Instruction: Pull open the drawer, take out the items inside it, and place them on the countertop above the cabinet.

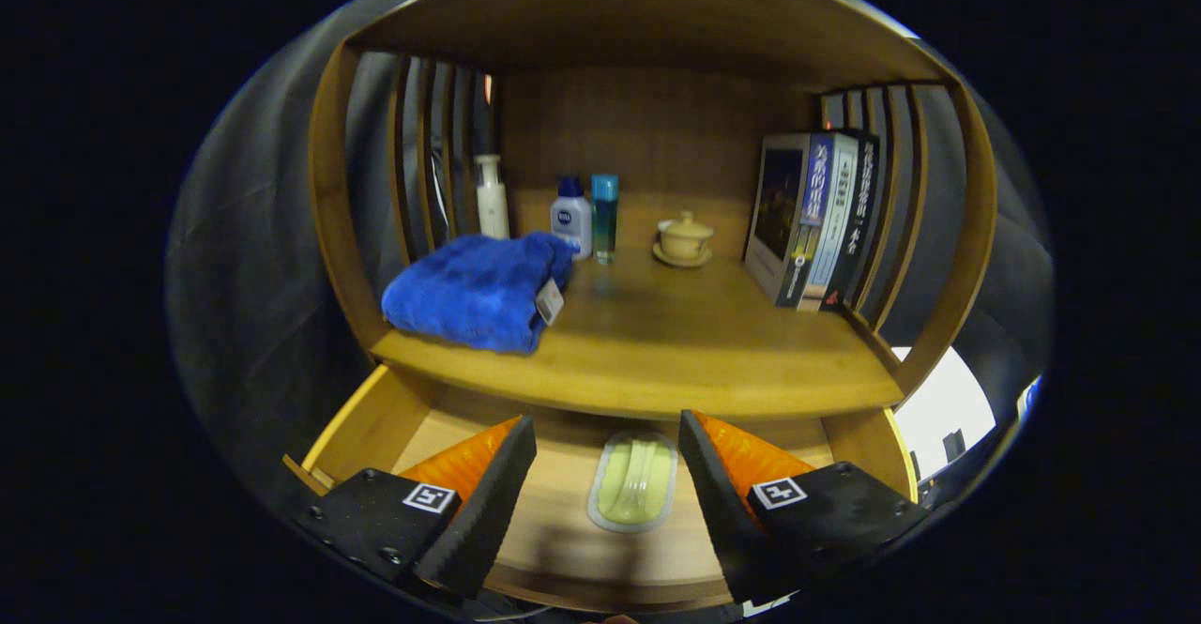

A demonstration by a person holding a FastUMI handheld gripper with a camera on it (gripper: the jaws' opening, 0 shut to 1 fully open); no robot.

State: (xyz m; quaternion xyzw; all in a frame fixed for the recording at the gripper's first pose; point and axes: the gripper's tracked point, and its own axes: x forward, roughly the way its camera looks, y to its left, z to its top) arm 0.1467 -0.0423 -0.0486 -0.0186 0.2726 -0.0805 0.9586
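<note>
The wooden drawer (375, 422) stands pulled open below the countertop (657, 361). On its floor lies a pale yellow-green oblong item in a clear wrapper (635, 480), just ahead of my fingers and between their lines. My gripper (606, 441) hovers above the drawer, open, with nothing between its black-and-orange fingers (488, 493). A folded blue towel (478, 291) with a tag rests on the countertop's left side.
At the back of the countertop stand a white pump bottle (491, 197), a white bottle with a blue cap (571, 216), a teal bottle (604, 216) and a lidded cream cup on a saucer (684, 237). Books (814, 219) stand on the right. Slatted sides flank the shelf.
</note>
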